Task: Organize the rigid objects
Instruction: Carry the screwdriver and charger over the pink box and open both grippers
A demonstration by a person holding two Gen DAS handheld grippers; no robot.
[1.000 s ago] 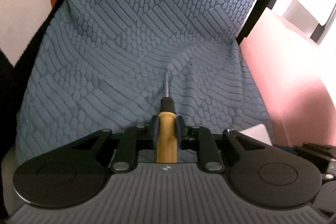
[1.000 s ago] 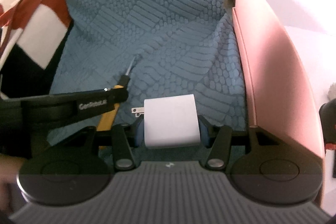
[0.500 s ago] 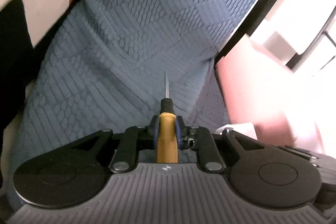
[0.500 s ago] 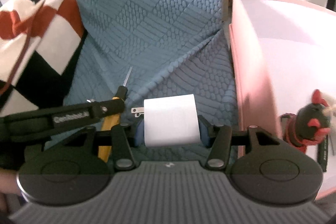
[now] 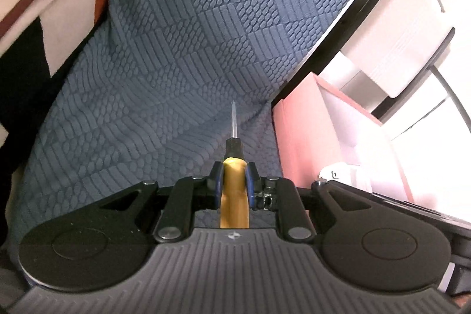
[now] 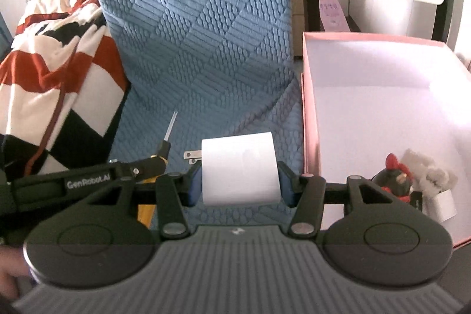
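Right gripper (image 6: pixel 240 187) pinching a white plug adapter (image 6: pixel 239 168) lies nearer the pink box (image 6: pixel 308 119) on its right (left gripper (image 5: pixel 234 181) clamps a yellow-handled screwdriver (image 5: pixel 234 167), shaft pointing far)

Both tools same build: grey ribbed housing w/ small logo at centre front, two matte black round lobes each side, black linkage arms on silver rivet pins, blue pads on the fingertips. Left tool (image 5: pixel 234 177), right tool (image 6: pixel 240 177). Left tool's black side bar shows in right wrist view w/ white "GenRobot.AI" lettering + small silver screws.
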